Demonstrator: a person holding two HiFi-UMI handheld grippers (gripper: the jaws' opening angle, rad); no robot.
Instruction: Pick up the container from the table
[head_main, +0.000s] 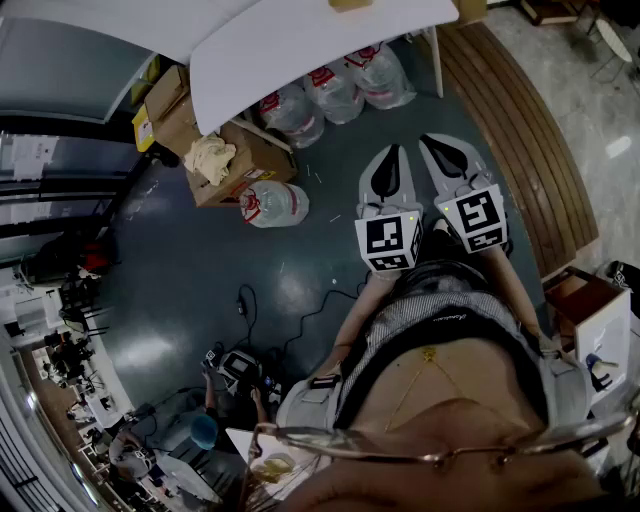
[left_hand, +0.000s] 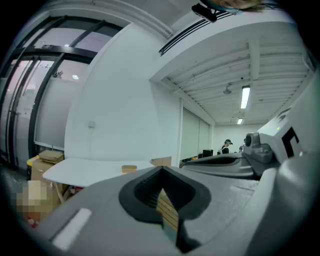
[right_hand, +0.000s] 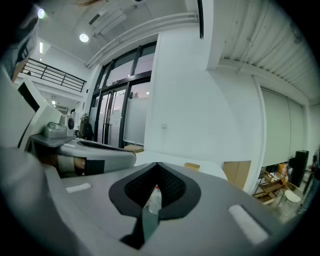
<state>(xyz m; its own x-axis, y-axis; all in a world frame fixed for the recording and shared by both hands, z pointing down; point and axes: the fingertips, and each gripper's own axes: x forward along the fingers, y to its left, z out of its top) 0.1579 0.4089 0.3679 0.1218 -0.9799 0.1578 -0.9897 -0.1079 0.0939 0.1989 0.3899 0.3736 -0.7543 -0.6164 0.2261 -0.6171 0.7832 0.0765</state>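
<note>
The white table (head_main: 300, 45) sits ahead of you, well apart from both grippers. Your left gripper (head_main: 388, 172) and right gripper (head_main: 447, 158) are side by side, both pinched closed on nothing. The small tan container (head_main: 350, 4) is by the table's far edge, dead ahead. I'd say left is slightly nearer. The head view cuts it off, and it's too small to tell its long axis.

Workshop-like office hall, white table (head_main: 300, 50), cardboard boxes (head_main: 265, 155), large water bottles (head_main: 333, 92), floor cables (head_main: 300, 318), glazed front (right_hand: 115, 115)
</note>
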